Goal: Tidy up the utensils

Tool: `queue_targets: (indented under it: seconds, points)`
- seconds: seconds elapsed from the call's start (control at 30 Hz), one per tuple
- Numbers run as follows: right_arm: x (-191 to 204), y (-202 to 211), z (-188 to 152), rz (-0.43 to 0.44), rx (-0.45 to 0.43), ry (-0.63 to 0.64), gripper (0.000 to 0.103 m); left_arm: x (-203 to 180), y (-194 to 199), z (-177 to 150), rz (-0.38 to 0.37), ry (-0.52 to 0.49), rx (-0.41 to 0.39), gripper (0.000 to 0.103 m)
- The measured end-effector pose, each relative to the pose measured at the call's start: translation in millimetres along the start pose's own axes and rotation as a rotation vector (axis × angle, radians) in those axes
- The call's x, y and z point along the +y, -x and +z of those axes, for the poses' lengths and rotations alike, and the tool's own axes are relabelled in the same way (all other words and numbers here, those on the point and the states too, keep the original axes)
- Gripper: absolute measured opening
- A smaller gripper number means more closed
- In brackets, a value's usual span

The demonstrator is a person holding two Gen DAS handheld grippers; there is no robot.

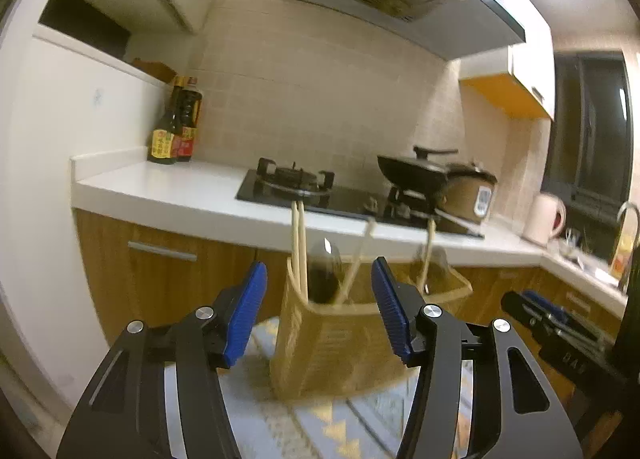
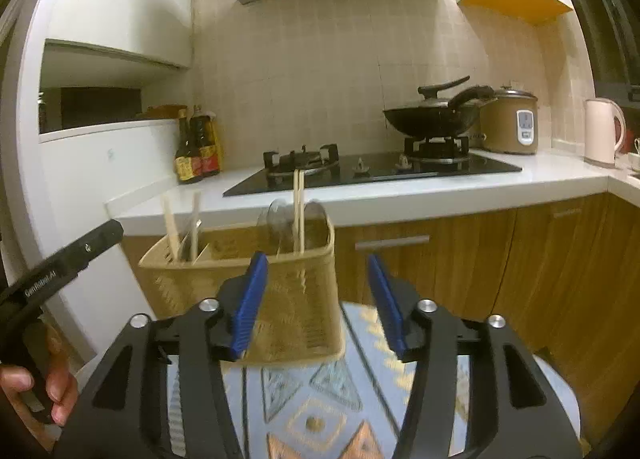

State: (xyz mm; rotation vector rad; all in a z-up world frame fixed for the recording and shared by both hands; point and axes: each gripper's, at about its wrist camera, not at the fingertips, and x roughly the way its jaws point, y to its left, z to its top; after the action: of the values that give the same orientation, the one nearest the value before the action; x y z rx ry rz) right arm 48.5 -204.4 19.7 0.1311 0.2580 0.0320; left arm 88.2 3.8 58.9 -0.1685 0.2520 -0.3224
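A tan woven utensil basket (image 1: 336, 343) stands on a patterned table. It holds chopsticks (image 1: 298, 247) and spoons (image 1: 326, 273). My left gripper (image 1: 320, 313) is open and empty, its blue fingers on either side of the basket's near end, not touching. In the right wrist view the basket (image 2: 296, 299) holds chopsticks (image 2: 298, 215) and clear spoons (image 2: 280, 219) in its right compartment, more chopsticks (image 2: 172, 225) in the left. My right gripper (image 2: 316, 305) is open and empty just in front of the basket's right end. The right gripper also shows in the left wrist view (image 1: 560, 331).
A white counter (image 2: 400, 195) runs behind with a gas hob (image 2: 372, 171), a wok (image 2: 432, 119), a rice cooker (image 2: 508, 123), a kettle (image 2: 600, 131) and sauce bottles (image 2: 198, 151). Wooden cabinets (image 2: 480, 259) stand below. The table cloth (image 2: 320, 399) is patterned.
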Motion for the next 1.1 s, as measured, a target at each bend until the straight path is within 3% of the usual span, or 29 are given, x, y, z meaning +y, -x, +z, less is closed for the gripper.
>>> queue_targets:
  seconds: [0.07,0.2,0.27,0.33,0.53,0.73,0.9,1.1]
  points:
    - [3,8,-6,0.007,0.011,0.002,0.052,-3,11,-11,0.0,-0.008,0.016,0.065]
    - [11,21,-18,0.011,0.02,0.01,0.053,-5,29,-30,0.021,0.001,0.033,0.07]
    - [14,26,-25,0.01,0.023,0.013,0.06,-6,34,-39,0.027,0.007,0.048,0.07]
    - [17,30,-31,0.009,0.026,0.013,0.073,-8,38,-49,0.039,0.006,0.057,0.07]
    - [32,37,-53,-0.047,-0.028,0.114,0.086,-24,46,-71,0.123,-0.049,-0.004,0.081]
    - [31,33,-59,-0.062,-0.036,0.131,0.089,-26,52,-79,0.196,-0.077,-0.046,0.089]
    - [31,32,-60,-0.07,-0.038,0.146,0.09,-12,57,-74,0.238,-0.015,-0.067,0.089]
    - [19,27,-59,-0.082,-0.001,0.109,0.091,-9,60,-70,0.27,-0.042,-0.067,0.089]
